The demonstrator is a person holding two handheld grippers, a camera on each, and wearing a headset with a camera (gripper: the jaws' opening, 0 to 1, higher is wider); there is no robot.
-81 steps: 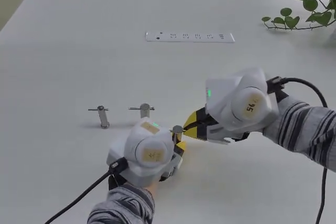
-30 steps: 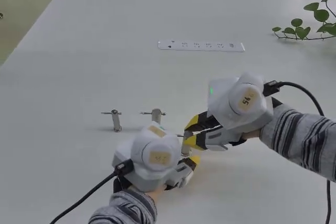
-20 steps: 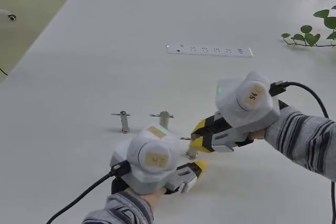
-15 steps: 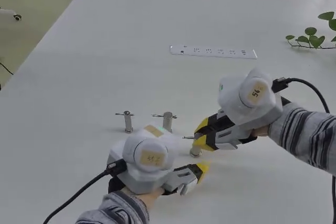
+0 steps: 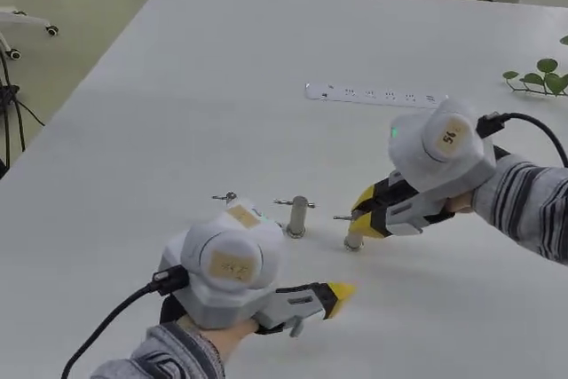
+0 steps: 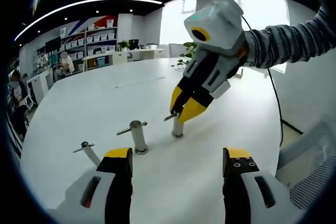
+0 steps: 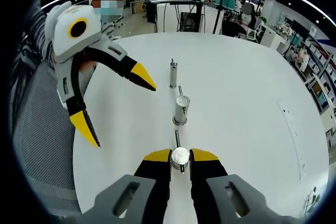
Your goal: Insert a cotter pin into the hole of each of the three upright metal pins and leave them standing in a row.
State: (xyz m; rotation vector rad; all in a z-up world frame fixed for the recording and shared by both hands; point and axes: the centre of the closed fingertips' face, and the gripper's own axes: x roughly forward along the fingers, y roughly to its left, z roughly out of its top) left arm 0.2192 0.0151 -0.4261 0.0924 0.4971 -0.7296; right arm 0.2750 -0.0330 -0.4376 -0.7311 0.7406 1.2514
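Note:
Three upright metal pins stand in a row on the white table. The left pin (image 5: 229, 197) and the middle pin (image 5: 297, 217) each carry a cotter pin through the top. My right gripper (image 5: 364, 216) is shut on the head of the right pin (image 5: 354, 237), and a cotter pin (image 5: 342, 217) sticks out from that head. In the right gripper view the pin head (image 7: 180, 157) sits tight between my right gripper's (image 7: 180, 156) jaws. My left gripper (image 5: 333, 290) hangs open near the front edge, holding nothing; its own view shows all three pins ahead: (image 6: 89, 151), (image 6: 138, 136), (image 6: 178, 127).
A white power strip (image 5: 377, 95) lies at the back of the table (image 5: 177, 86). A leafy plant (image 5: 537, 82) reaches in at the far right. A black cable (image 5: 115, 330) trails from the left gripper, and another runs from the right one.
My left gripper has let go of the right pin and drawn back toward me, open. The right gripper stays at the pin's head. The head camera has shifted.

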